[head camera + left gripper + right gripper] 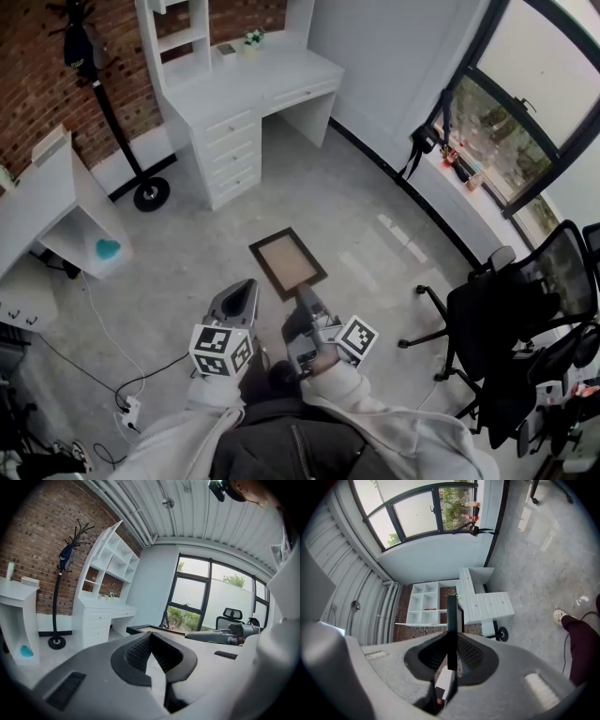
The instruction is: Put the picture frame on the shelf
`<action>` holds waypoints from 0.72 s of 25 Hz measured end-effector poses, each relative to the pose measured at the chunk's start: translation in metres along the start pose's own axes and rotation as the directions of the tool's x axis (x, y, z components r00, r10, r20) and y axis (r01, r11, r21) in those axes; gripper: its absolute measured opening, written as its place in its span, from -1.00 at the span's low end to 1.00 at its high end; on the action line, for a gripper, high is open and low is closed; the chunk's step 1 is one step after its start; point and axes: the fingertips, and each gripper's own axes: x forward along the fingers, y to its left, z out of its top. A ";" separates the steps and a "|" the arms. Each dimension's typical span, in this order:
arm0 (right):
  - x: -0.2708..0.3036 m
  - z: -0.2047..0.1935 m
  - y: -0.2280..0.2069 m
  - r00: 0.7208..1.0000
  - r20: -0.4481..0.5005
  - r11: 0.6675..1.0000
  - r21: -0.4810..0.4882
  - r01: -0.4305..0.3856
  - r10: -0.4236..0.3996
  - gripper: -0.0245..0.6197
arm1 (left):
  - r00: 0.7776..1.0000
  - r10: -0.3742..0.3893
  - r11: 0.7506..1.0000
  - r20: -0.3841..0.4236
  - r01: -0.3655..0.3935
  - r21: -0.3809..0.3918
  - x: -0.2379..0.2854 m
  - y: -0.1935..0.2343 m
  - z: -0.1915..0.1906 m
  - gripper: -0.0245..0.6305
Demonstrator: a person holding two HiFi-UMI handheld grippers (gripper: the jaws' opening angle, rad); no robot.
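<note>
A dark-rimmed picture frame (288,262) with a pale brown middle is held out flat above the grey floor. My right gripper (306,295) is shut on its near edge. In the right gripper view the frame (452,616) stands edge-on between the pads. My left gripper (248,287) hangs beside it to the left, shut and empty. From the left gripper view the frame (149,629) and the right gripper (220,636) show to the right. The white desk with its open shelf unit (183,42) stands far ahead against the brick wall, also in the right gripper view (425,603).
A black coat stand (105,108) stands left of the desk. A low white side table (58,202) with a teal object under it is at the left. A black office chair (520,305) is at the right. Cables and a power strip (129,409) lie near my feet.
</note>
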 end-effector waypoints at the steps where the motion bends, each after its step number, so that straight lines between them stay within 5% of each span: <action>1: 0.007 0.002 0.000 1.000 -0.003 1.000 -0.002 0.000 0.000 -0.75 | 1.000 0.001 1.000 0.000 -0.001 -0.003 0.006 0.004 0.002 -0.92; 18: 0.185 0.039 0.021 0.999 -0.035 1.000 0.031 0.000 0.001 -0.75 | 1.000 0.000 1.000 0.010 0.000 0.007 0.127 0.113 0.086 -0.92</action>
